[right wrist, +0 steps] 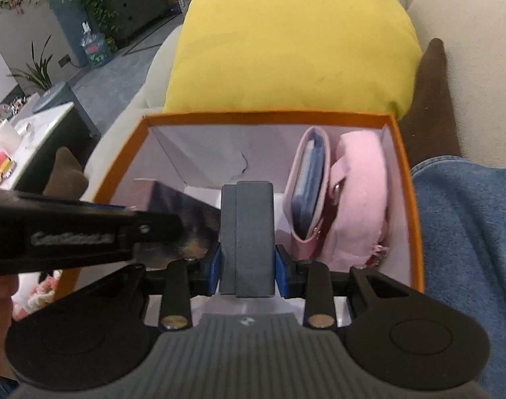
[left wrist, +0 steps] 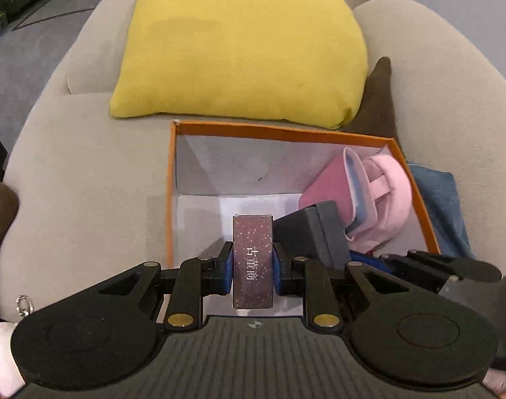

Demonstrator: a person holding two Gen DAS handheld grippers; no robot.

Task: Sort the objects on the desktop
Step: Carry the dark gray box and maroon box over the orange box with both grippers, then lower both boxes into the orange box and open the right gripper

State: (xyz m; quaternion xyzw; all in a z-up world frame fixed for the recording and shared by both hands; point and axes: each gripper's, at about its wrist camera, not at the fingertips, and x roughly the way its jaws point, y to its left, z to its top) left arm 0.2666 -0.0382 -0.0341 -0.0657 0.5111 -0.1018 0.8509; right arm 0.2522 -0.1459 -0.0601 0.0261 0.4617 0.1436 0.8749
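Note:
An orange-rimmed box [left wrist: 168,199] with a white inside sits on a beige sofa, also in the right wrist view [right wrist: 416,199]. My left gripper [left wrist: 252,266] is shut on a speckled brown box with white characters [left wrist: 253,259], held over the box's near left part. My right gripper [right wrist: 248,266] is shut on a dark grey box [right wrist: 249,232], seen too in the left wrist view [left wrist: 312,232], just right of the brown box. A pink pouch holding a blue item [right wrist: 311,183] and a pink plush bag [right wrist: 359,193] lie in the box's right side.
A yellow cushion [left wrist: 239,43] leans behind the box. A brown cushion [right wrist: 432,99] and blue cloth [right wrist: 465,232] lie to its right. A side table with small items [right wrist: 16,146] stands at far left.

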